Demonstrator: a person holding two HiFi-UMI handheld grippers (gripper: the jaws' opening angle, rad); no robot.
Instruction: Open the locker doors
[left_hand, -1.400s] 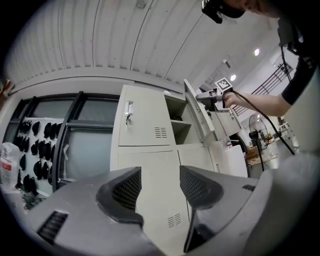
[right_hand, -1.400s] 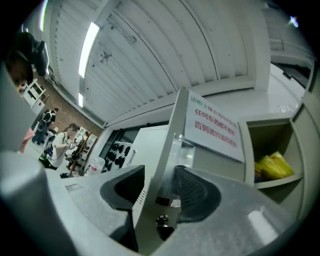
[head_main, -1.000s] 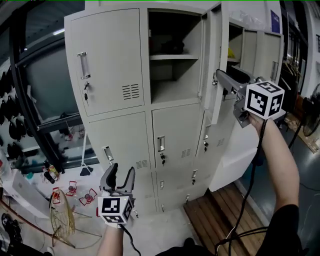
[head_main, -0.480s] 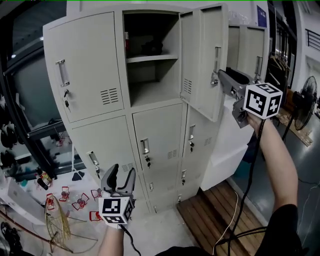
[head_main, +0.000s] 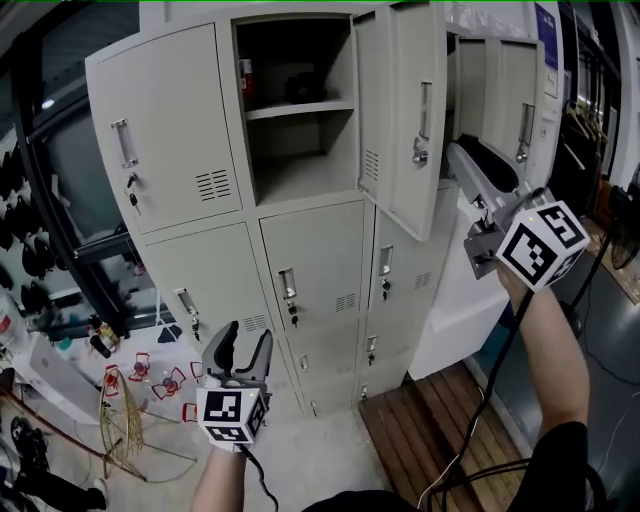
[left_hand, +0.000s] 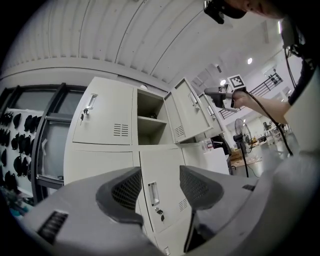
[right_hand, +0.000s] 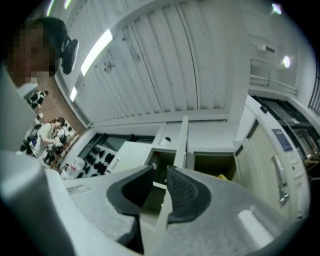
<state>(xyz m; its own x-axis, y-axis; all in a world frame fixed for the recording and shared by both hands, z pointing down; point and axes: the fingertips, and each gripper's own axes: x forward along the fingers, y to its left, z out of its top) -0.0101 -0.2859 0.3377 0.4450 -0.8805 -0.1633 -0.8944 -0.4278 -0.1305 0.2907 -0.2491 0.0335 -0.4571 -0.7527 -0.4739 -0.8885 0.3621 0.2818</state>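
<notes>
The grey steel locker (head_main: 300, 250) fills the head view. Its top middle door (head_main: 405, 110) stands swung open on a shelved compartment (head_main: 300, 130). The top left door (head_main: 165, 130) and the doors below (head_main: 310, 270) are closed. My right gripper (head_main: 458, 152) hovers just right of the open door's edge, clear of its handle (head_main: 422, 150). Its jaws are closing, a narrow gap remains, and nothing is gripped (right_hand: 160, 180). My left gripper (head_main: 245, 340) stands open and empty low down, pointing at a middle-row door (left_hand: 160, 185).
A second locker (head_main: 500, 100) with open doors stands behind at right. A wooden pallet (head_main: 440, 420) and a cable lie on the floor by my right arm. Wire clutter (head_main: 130, 420) litters the floor at left, beside a black frame (head_main: 60, 240).
The top middle door has swung wider open. My right gripper has let go of its handle and drawn back to the right, its jaws narrower. The left gripper has barely moved.
</notes>
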